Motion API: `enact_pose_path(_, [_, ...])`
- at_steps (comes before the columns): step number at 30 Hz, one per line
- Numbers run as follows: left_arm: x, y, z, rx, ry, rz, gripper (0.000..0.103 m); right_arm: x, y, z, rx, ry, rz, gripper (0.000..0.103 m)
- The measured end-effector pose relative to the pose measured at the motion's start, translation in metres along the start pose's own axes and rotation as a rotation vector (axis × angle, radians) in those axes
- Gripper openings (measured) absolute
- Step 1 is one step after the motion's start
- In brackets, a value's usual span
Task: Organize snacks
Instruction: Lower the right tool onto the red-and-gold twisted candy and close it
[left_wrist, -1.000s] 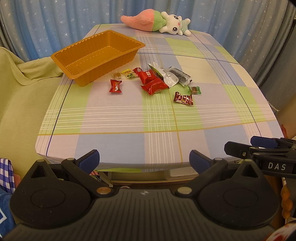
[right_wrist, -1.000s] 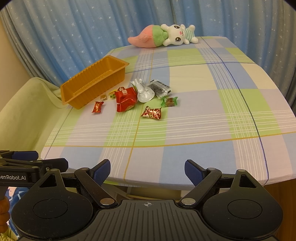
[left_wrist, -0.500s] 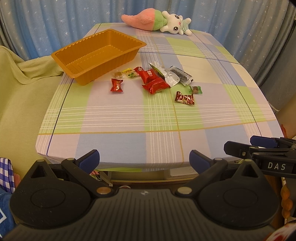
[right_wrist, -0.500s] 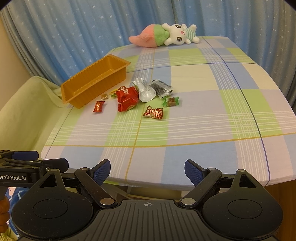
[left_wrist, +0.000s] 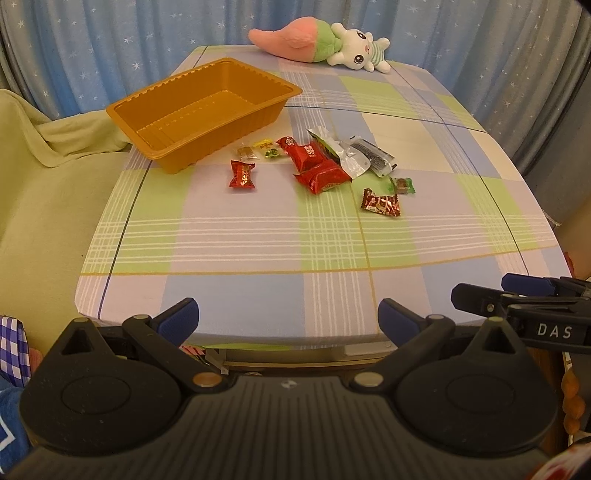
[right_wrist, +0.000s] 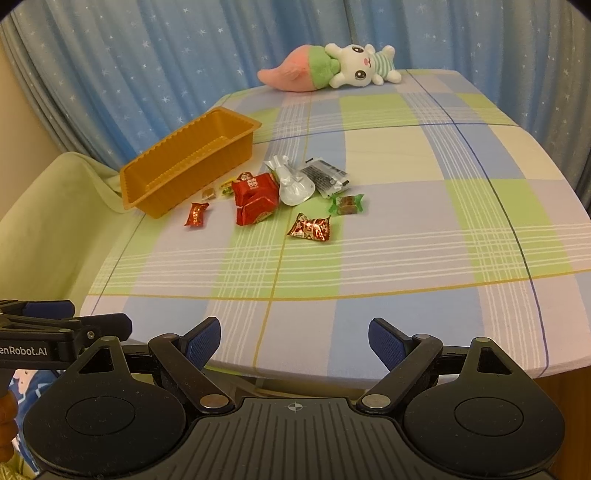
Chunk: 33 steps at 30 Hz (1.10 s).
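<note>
An empty orange tray (left_wrist: 207, 110) (right_wrist: 192, 162) stands at the far left of the checked table. Several wrapped snacks lie to its right: a small red candy (left_wrist: 242, 174) (right_wrist: 196, 214), two red packets (left_wrist: 317, 166) (right_wrist: 255, 197), a silver pouch (left_wrist: 347, 157) (right_wrist: 291, 182), a dark sachet (left_wrist: 373, 157) (right_wrist: 325, 176), a green-wrapped sweet (left_wrist: 402, 185) (right_wrist: 347, 205) and a red-brown candy (left_wrist: 381, 203) (right_wrist: 310, 228). My left gripper (left_wrist: 288, 321) and right gripper (right_wrist: 295, 341) are both open and empty at the table's near edge, far from the snacks.
A pink and white plush toy (left_wrist: 317, 44) (right_wrist: 328, 68) lies at the table's far edge. Blue starred curtains hang behind. A green-covered sofa (left_wrist: 48, 177) stands left of the table. Each gripper shows at the edge of the other's view.
Both grippers have moved slightly forward and up, so the table and snacks sit a little lower and closer in view. Nothing on the table has moved.
</note>
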<state>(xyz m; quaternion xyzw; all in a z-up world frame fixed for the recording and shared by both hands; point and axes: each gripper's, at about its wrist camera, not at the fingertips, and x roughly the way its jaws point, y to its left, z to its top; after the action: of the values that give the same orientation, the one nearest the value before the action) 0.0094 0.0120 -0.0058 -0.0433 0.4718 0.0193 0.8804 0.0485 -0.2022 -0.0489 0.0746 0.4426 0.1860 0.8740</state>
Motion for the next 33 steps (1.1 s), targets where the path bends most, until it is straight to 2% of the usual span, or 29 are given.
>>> enact_pose_path(8, [0.016, 0.02, 0.016, -0.015, -0.012, 0.031, 0.103, 0.008, -0.006, 0.01, 0.019, -0.002, -0.009, 0.087])
enact_pose_path(21, [0.048, 0.045, 0.035, -0.023, -0.048, 0.053, 0.099, 0.033, -0.03, 0.027, 0.053, -0.09, -0.016, 0.087])
enact_pose_path(33, [0.082, 0.061, 0.055, -0.017, -0.038, 0.052, 0.093, 0.071, -0.037, 0.04, 0.041, -0.05, 0.014, 0.087])
